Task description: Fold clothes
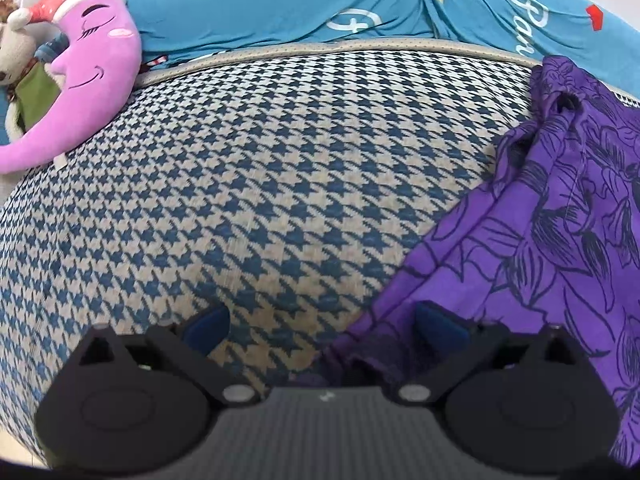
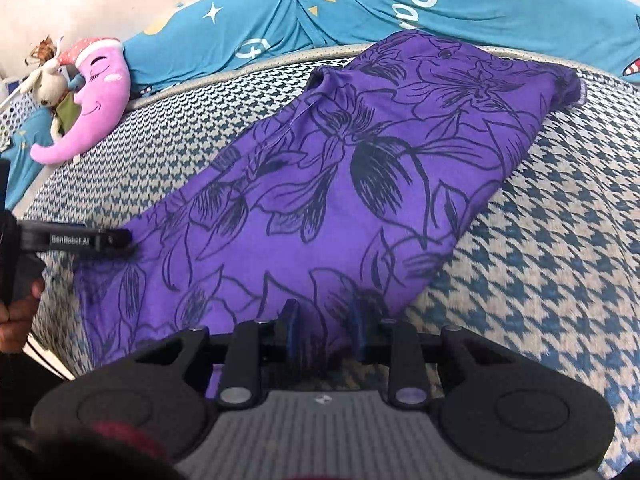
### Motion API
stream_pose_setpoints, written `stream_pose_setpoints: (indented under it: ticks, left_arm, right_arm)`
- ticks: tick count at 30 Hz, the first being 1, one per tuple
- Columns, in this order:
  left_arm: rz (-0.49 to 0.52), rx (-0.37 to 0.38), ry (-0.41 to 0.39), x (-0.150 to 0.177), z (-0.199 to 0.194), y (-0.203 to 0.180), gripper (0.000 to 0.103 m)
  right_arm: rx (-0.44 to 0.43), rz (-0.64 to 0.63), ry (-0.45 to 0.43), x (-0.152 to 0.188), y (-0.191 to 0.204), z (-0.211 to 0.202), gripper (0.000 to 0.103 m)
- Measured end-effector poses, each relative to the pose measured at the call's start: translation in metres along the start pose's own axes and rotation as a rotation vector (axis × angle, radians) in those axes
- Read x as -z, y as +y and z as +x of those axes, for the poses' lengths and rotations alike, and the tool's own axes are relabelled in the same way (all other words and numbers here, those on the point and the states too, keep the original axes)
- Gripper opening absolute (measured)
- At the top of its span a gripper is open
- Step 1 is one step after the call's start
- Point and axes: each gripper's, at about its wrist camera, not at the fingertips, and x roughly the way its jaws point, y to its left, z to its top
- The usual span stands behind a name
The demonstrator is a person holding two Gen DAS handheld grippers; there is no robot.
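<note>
A purple garment with dark flower outlines (image 2: 340, 184) lies folded lengthwise on the houndstooth bed cover (image 2: 560, 248). In the left wrist view it fills the right side (image 1: 560, 220). My left gripper (image 1: 320, 328) is open wide over the garment's near corner; its right finger rests on the purple cloth, its left finger over the bare cover. It also shows at the left edge of the right wrist view (image 2: 116, 240). My right gripper (image 2: 326, 332) is partly open, its blue fingers (image 2: 290, 328) over the garment's near edge, with cloth between them.
A pink moon plush (image 1: 92, 76) and a small stuffed doll (image 1: 16, 52) lie at the far left. A blue printed quilt (image 1: 280, 12) runs along the back of the bed. A person's hand (image 2: 16, 312) shows at the left.
</note>
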Motion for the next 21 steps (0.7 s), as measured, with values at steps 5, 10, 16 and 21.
stream_pose_setpoints:
  ticks: [5,10,16,21]
  left_arm:
    - [-0.034,-0.047,-0.005,-0.003,-0.003,0.011,0.103]
    - [-0.08,-0.04,-0.019,-0.002,-0.014,0.017,0.103]
    - [-0.099,0.015,-0.002,0.008,-0.021,0.011,0.103]
    - [-0.091,0.057,0.014,0.015,-0.025,0.003,0.103]
  right_arm:
    - [0.039,-0.018,-0.026,0.009,0.005,-0.013,0.027]
    - [-0.071,-0.133,-0.118,0.016,0.031,-0.036,0.027]
    - [-0.201,-0.276,-0.088,0.034,0.076,-0.034,0.027]
    - [-0.236,-0.37,-0.063,0.045,0.103,-0.025,0.028]
